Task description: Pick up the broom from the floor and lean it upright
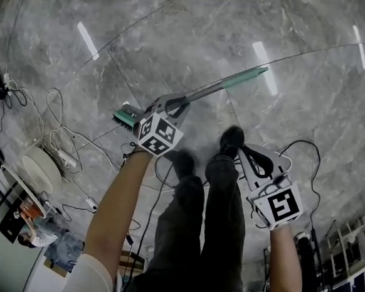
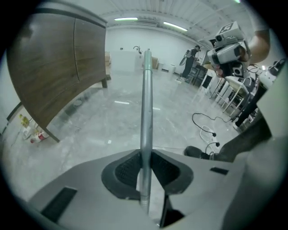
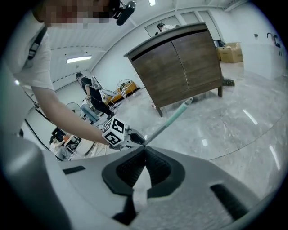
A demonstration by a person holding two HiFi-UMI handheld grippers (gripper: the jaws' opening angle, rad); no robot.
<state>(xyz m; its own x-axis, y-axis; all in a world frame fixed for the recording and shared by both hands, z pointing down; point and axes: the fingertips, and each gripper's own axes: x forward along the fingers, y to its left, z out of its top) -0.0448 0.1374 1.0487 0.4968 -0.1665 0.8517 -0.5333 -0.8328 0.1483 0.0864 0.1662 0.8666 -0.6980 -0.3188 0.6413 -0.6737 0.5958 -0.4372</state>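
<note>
Fingers (image 2: 123, 170) of the left gripper (image 2: 145, 155) are clenched on the broom (image 2: 146, 108), their ribbed pads pressing its grey handle from both sides, low on the shaft and close to the brush end. From that grip the handle runs straight away from the gripper to its pale green end.

In the head view the broom is held in the air above the grey marble floor (image 1: 178, 35). It slants from its green brush head (image 1: 128, 114) at the near left, just beside that gripper's marker cube, to the green tip at the far right.

The right gripper (image 3: 144, 150) hangs to the right of the person's legs, well apart from the broom. Its fingers are closed tip to tip and grasp nothing, and it points toward the handle and the left gripper.

A black shoe (image 1: 232, 140) shows between the two grippers. A dark wooden cabinet (image 3: 184, 67) on legs stands farther off, beyond the broom's tip in the right gripper view. Loose cables (image 1: 58, 132) and a white round object (image 1: 39, 165) lie on the floor at the left.
</note>
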